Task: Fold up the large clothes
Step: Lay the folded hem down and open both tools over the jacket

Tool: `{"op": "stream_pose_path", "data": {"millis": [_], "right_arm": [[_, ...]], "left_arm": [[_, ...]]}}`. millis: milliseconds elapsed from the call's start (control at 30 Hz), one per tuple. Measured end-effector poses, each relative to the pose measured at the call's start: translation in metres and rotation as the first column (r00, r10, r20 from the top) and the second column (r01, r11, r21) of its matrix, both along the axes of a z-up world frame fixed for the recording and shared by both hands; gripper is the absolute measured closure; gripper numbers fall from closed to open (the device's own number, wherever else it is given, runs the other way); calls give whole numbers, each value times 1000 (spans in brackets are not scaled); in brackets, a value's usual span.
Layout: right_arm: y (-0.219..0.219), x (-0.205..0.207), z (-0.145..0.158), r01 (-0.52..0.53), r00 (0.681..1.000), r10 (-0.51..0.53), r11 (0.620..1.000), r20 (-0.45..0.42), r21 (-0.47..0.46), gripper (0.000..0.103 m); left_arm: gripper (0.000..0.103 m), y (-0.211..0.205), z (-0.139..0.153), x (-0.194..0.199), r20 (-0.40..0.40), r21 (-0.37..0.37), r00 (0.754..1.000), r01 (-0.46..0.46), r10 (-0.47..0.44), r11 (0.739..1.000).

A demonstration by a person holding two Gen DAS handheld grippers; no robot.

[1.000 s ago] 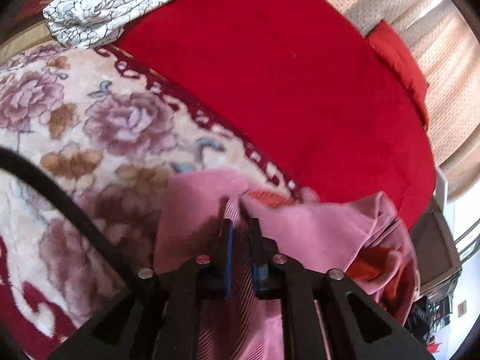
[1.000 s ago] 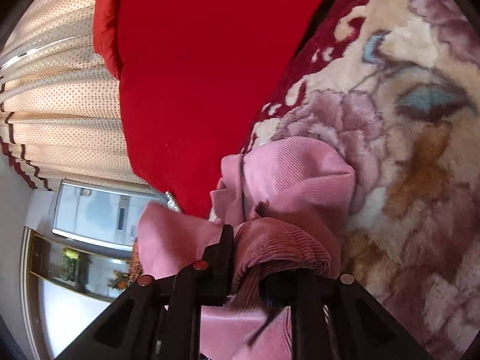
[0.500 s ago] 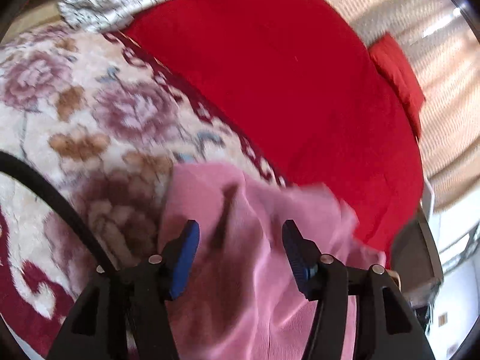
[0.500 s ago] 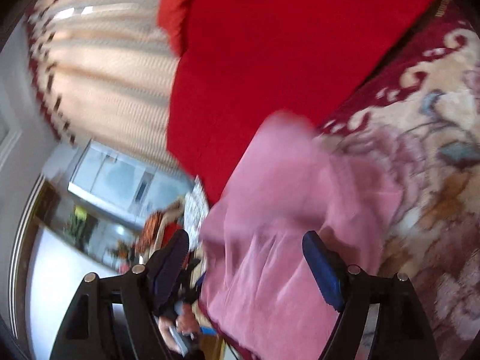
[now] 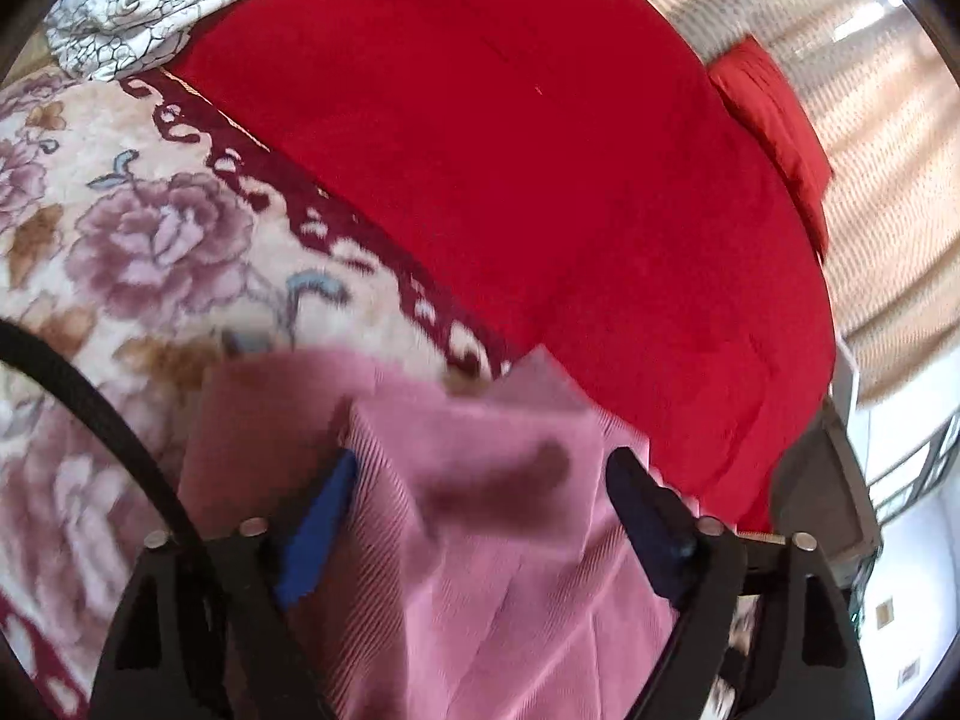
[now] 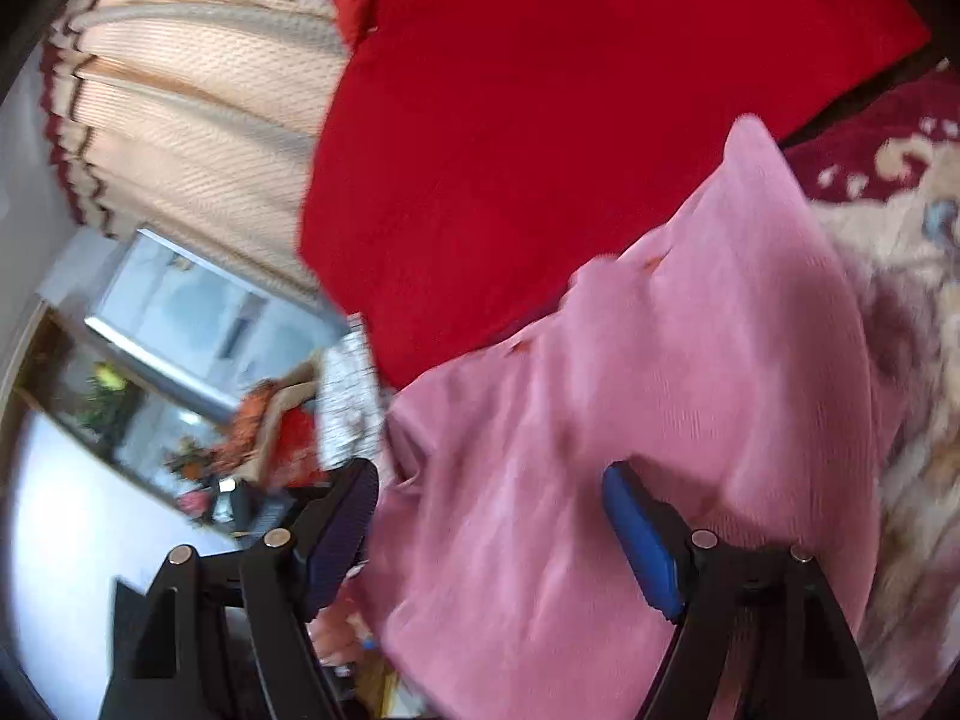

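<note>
A pink ribbed garment [image 5: 480,516] lies on the floral blanket [image 5: 150,240], partly over the red cover. My left gripper [image 5: 480,474] is open just above it, holding nothing. In the right wrist view the same pink garment [image 6: 690,372] spreads flat under my right gripper [image 6: 489,480], which is also open and empty. Both views are motion-blurred.
A red bedcover [image 5: 540,150] fills the far side, with a red pillow [image 5: 774,114] by the curtains. A folded white patterned cloth [image 5: 156,0] lies at the far left. A black cable [image 5: 90,396] crosses the left wrist view. A cluttered shelf [image 6: 240,438] stands beyond the bed.
Both grippers were shut on the pink garment a second ago; both have opened and let go. The garment has dropped and spread flat, and the grippers have lifted slightly.
</note>
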State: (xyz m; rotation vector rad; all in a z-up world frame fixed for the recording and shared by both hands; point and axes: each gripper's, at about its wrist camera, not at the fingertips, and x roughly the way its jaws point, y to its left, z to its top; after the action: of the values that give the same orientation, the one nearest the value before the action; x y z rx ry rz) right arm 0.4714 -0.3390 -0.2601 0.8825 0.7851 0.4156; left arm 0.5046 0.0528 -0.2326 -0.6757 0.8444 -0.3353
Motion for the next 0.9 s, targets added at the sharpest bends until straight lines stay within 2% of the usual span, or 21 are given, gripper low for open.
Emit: {"op": "stream_pose_path", "data": {"millis": [100, 233, 333, 433, 500, 567, 600, 667, 767, 800, 833, 900], "right_arm": [[0, 19, -6, 34, 999, -36, 995, -19, -99, 25], [-2, 30, -18, 84, 995, -92, 977, -32, -198, 25], [-6, 28, -14, 143, 989, -146, 962, 5, -234, 25], [-16, 21, -6, 224, 975, -220, 948, 45, -226, 24], [-21, 14, -2, 236, 972, -230, 951, 54, -198, 24], [-19, 7, 6, 224, 974, -212, 954, 78, -200, 24], [-15, 3, 11, 213, 976, -197, 953, 93, -215, 24], [-1, -3, 21, 173, 983, -150, 953, 110, -248, 24], [15, -13, 27, 128, 989, -100, 947, 108, -296, 24], [16, -16, 27, 123, 990, -95, 944, 104, -306, 24], [22, -15, 27, 117, 992, -93, 941, 90, -318, 24], [22, -14, 20, 98, 995, -89, 942, 41, -320, 24]], "left_arm": [[17, 6, -7, 22, 7, 9, 999, -50, 50, 999], [17, 21, -20, 41, -20, 89, 990, -139, 141, 986], [17, 34, -24, 39, -54, 56, 975, -211, 214, 976], [18, 35, -5, 25, 0, 101, 967, -252, 253, 962], [17, 23, 17, 8, 69, 160, 969, -247, 238, 956], [17, 4, 35, -10, 140, 247, 973, -213, 183, 945], [17, -8, 42, -19, 172, 301, 974, -192, 145, 934], [17, -36, 49, -37, 206, 442, 978, -127, 38, 888], [17, -65, 37, -46, 158, 625, 986, -54, -58, 779], [17, -67, 27, -43, 110, 651, 992, -24, -63, 759], [17, -66, 17, -38, 50, 654, 997, 16, -65, 757], [17, -56, -12, -23, -100, 596, 993, 105, -56, 796]]}}
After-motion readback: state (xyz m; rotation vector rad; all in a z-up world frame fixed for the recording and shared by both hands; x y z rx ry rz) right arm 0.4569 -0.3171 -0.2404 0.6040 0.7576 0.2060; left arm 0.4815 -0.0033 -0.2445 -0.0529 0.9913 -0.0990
